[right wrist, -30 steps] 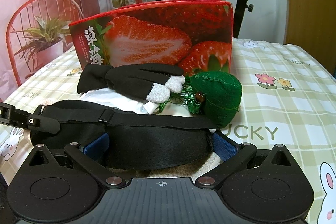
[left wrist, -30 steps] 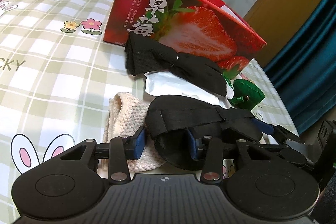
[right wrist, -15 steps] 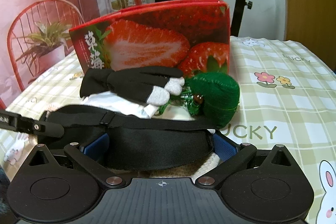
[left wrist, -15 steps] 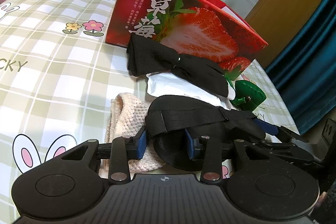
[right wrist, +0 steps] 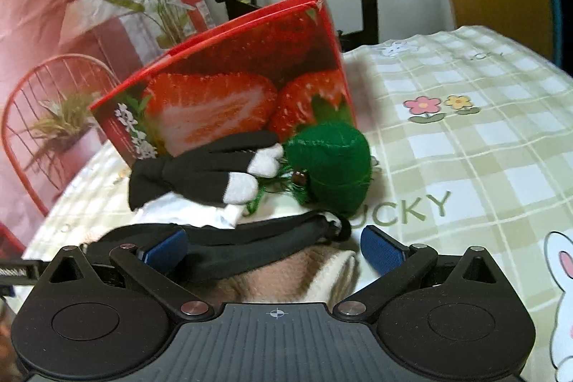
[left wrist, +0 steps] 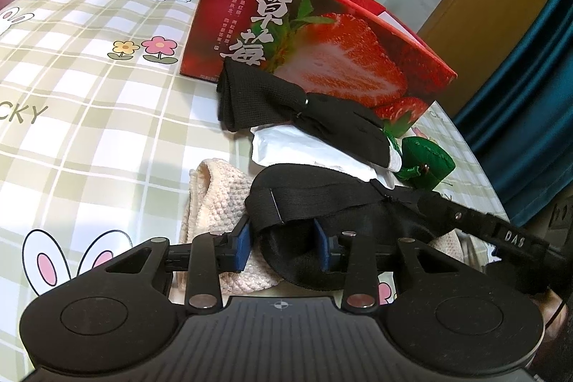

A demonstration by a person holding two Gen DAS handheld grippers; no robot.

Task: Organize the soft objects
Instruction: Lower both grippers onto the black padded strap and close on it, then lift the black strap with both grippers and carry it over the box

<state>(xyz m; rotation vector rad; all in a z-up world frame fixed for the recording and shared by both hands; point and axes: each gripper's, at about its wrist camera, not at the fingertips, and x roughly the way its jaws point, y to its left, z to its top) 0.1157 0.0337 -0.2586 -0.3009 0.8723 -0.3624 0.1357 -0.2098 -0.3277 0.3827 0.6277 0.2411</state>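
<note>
Jaws of left gripper (left wrist: 282, 244) nearly closed around the end of the black eye mask (left wrist: 322, 221), pads at its sides, apparently to lift it off the knitted cloth (left wrist: 218, 203) in front of the strawberry box (left wrist: 322, 34). Right gripper (right wrist: 274, 247) jaws wide, astride the mask's other end, gripping nothing. Both angled down toward the bench (left wrist: 89, 95).

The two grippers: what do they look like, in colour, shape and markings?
The left gripper and the right gripper look alike: a black ribbed body, two round discs, angular black linkage arms with silver rivets, and blue pads on the jaws. A small crosshair mark sits at the body's centre. White letters mark one black bar.
</note>
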